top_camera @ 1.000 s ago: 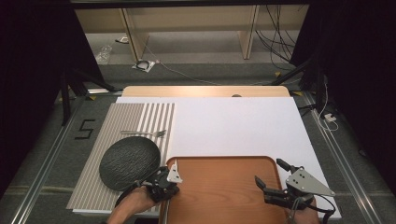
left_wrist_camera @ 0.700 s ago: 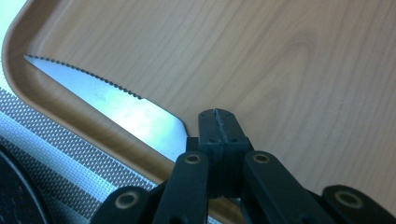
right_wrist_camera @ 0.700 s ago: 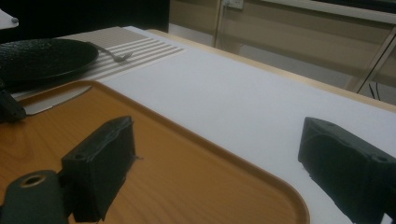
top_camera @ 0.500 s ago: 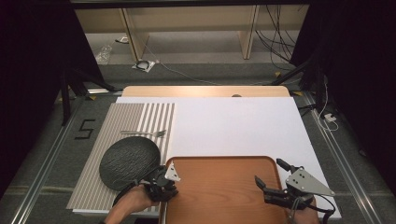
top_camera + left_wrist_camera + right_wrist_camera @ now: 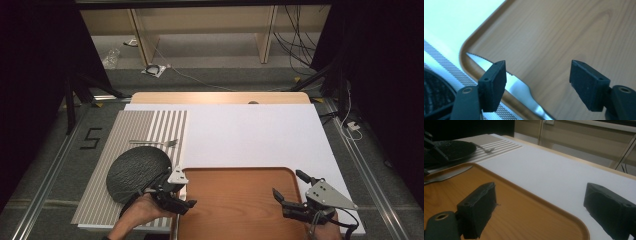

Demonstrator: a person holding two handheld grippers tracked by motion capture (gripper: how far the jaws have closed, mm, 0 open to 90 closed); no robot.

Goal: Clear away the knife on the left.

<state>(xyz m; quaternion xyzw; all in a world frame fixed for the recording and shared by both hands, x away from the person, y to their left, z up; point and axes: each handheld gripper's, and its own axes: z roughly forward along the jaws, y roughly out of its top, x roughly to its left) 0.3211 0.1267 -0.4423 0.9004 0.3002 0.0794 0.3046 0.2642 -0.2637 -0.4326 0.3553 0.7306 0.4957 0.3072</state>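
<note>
Item: one knife on one wooden tray, left claw just opening above it.

High view: left claw [image 5: 176, 196] sits at the tray's [image 5: 240, 175] left rim, beside one dark plate [image 5: 136, 170] on the striped mat [image 5: 145, 130], one fork [image 5: 152, 142] beyond the plate; right claw [image 5: 290, 197] hangs over the tray's right side, jaws spread, empty; the knife is too small to tell here.
Left gripper view: jaws have just been opening and stand spread, pinching nothing; knife [image 5: 521, 91] lies on the tray under and just behind the left jaw, long axis running diagonally along the rim, serrated tip away from the claw.
Right gripper view: jaws wide, nothing between; knife [image 5: 446, 175] far off to this claw's left, so the left hand is the nearer.
Bench [image 5: 250, 130]: one.
</note>
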